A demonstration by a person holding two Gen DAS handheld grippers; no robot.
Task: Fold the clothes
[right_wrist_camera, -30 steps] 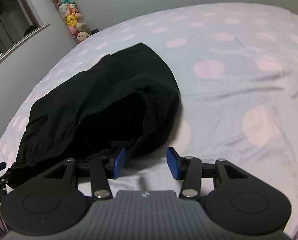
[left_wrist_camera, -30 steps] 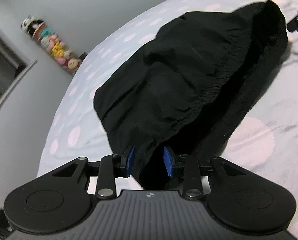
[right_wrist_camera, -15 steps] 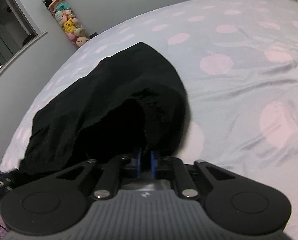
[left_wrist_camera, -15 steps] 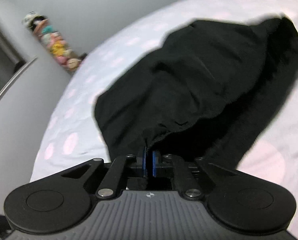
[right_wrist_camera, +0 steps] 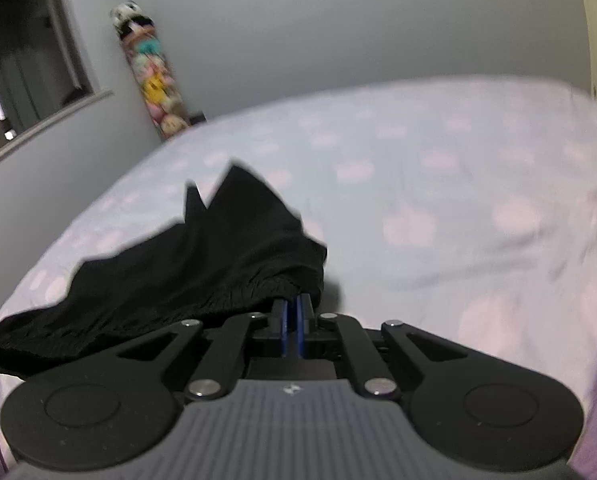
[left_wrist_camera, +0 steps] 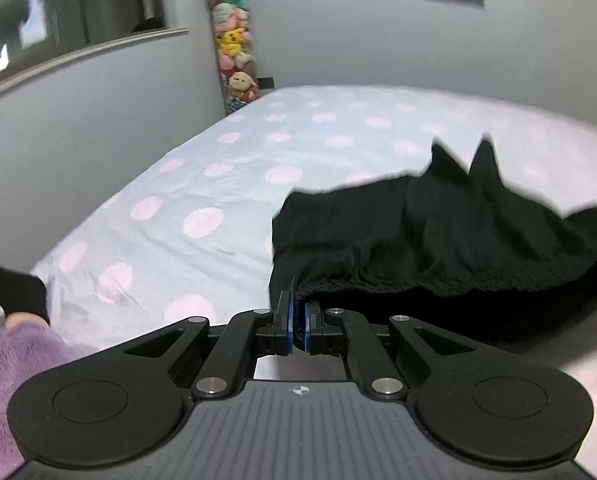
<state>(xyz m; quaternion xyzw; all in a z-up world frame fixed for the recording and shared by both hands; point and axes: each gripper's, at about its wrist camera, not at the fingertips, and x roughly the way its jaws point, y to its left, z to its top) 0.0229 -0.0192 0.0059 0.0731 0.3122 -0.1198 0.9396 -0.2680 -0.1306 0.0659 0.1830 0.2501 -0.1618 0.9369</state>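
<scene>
A black garment (left_wrist_camera: pixel 438 240) with a gathered waistband hangs lifted over the bed. In the left wrist view my left gripper (left_wrist_camera: pixel 297 308) is shut on the waistband's left end, with the cloth stretching off to the right. In the right wrist view my right gripper (right_wrist_camera: pixel 293 306) is shut on the other end of the black garment (right_wrist_camera: pixel 186 272), which spreads away to the left. The garment's far edge rises in two loose points. Motion blurs the right wrist view.
The bed (left_wrist_camera: pixel 202 184) has a pale sheet with pink dots and runs back to a grey wall. A tall tube of plush toys (left_wrist_camera: pixel 234 56) stands in the far corner beside a window ledge (left_wrist_camera: pixel 78 56). A purple fleece sleeve (left_wrist_camera: pixel 10 360) shows low left.
Both grippers went from open to shut on the garment's waistband, then rose with it. The garment left the bed and now hangs stretched between them. The left view has rolled level.
</scene>
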